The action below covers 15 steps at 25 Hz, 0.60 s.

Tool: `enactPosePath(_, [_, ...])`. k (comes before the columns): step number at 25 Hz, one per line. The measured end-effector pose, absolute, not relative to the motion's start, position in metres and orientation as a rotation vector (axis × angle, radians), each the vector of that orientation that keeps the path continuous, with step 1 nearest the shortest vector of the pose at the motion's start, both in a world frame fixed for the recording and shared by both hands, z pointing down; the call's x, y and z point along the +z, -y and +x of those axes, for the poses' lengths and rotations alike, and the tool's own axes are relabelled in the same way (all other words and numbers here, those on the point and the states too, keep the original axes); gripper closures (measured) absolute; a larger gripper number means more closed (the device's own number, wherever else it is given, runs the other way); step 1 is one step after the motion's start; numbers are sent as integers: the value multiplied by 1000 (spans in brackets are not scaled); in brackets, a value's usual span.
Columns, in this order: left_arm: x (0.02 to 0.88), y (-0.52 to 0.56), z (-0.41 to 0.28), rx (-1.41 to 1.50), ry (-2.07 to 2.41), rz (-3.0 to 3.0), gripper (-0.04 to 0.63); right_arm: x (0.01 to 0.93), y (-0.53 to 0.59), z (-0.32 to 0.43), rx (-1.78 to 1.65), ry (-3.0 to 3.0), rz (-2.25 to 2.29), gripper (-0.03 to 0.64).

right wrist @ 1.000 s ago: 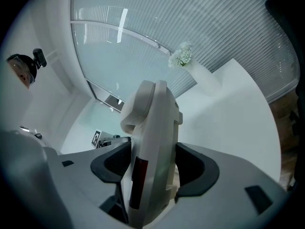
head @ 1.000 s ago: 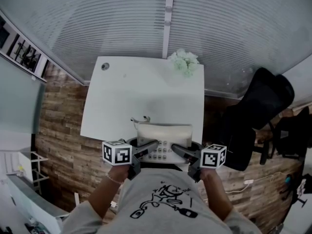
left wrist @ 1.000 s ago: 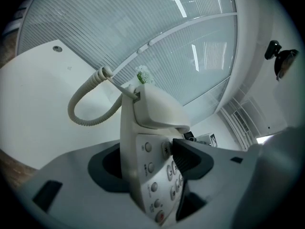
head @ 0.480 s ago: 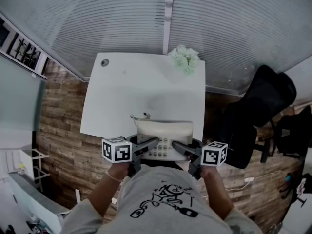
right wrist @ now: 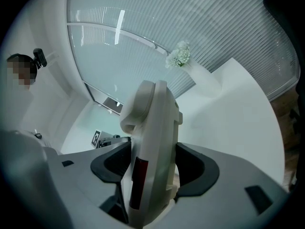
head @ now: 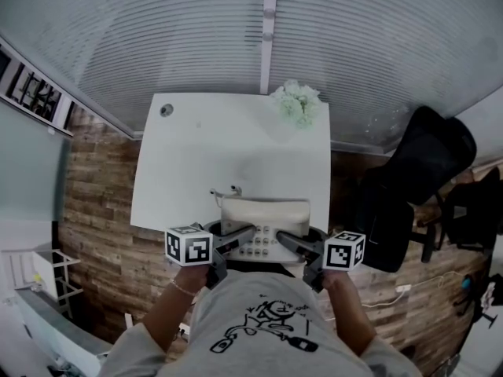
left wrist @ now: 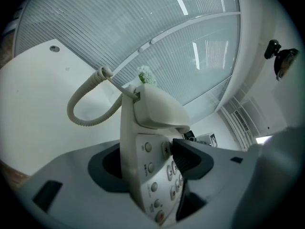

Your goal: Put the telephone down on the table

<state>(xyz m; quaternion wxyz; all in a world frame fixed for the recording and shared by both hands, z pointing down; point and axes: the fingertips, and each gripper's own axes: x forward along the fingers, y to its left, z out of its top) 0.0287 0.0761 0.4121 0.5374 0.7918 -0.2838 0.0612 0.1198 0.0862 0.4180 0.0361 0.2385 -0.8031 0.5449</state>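
Observation:
A cream desk telephone (head: 265,220) with its handset on the cradle is at the near edge of the white table (head: 228,144). My left gripper (head: 238,240) is shut on its left side and my right gripper (head: 289,243) on its right side. In the left gripper view the telephone (left wrist: 153,112) stands between the jaws of my left gripper (left wrist: 151,171), keypad facing right, and its coiled cord (left wrist: 85,109) loops over the tabletop. In the right gripper view the telephone (right wrist: 153,142) fills the jaws of my right gripper (right wrist: 151,171). Whether its base touches the table I cannot tell.
A bunch of white flowers (head: 297,100) stands at the table's far right corner and a cable hole (head: 166,110) is at the far left. Ribbed glass walls rise behind. A black office chair (head: 416,179) stands to the right on the wooden floor.

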Motion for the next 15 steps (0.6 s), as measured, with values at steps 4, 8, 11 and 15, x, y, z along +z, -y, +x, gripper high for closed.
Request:
enactPosePath(4, [412, -63, 19, 142, 668, 1885, 325, 418, -74, 110, 1671, 2460, 742, 313])
enactPosePath(8, [413, -51, 7, 145, 657, 1885, 325, 418, -62, 98, 1672, 2458, 751, 313])
enactPosePath(11, [416, -40, -1, 150, 641, 1881, 325, 420, -51, 90, 1668, 2447, 767, 313])
enactPosePath(15, [422, -23, -15, 156, 619, 1869, 325, 425, -35, 76, 1677, 2419, 791, 313])
